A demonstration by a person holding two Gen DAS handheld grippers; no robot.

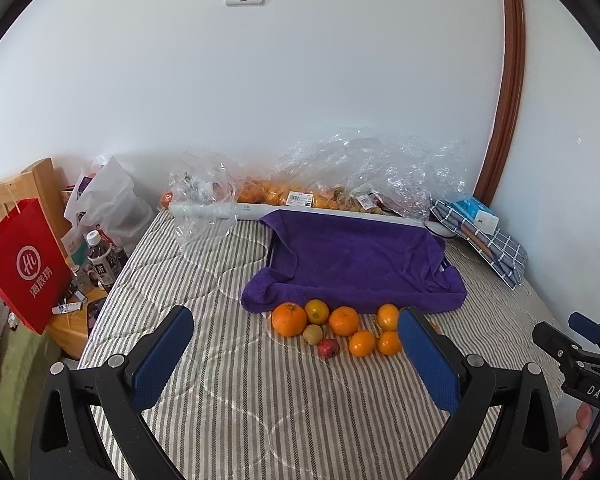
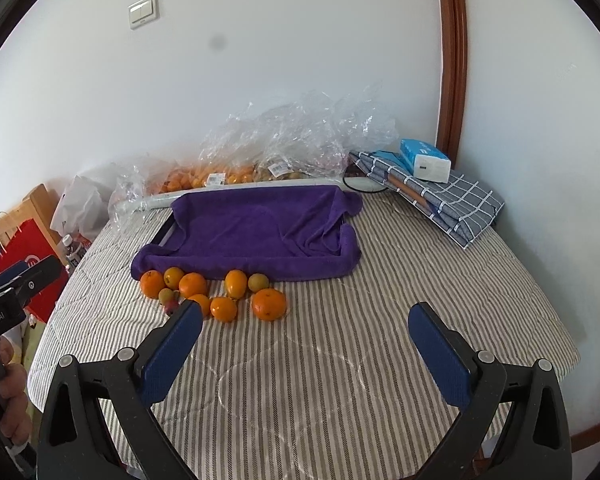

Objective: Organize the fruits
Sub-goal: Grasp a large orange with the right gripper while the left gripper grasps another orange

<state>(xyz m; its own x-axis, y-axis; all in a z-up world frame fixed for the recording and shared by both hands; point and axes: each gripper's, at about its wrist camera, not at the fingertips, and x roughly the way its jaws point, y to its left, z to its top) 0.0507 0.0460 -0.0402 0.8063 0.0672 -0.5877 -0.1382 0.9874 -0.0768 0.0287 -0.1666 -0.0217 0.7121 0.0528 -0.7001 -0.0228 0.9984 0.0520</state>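
Note:
Several oranges, two small green-brown fruits and a small red fruit lie in a cluster on the striped bed. Just behind them sits a tray lined with a purple towel, with nothing in it. My left gripper is open, held over the bed short of the fruit, nothing between its blue pads. My right gripper is open too, to the right of the cluster; its left pad hides part of one orange. Each gripper shows at the edge of the other's view.
Clear plastic bags of more fruit and a white roll line the wall behind the tray. A folded checked cloth with a tissue box lies back right. A red paper bag and bottles stand off the bed's left edge.

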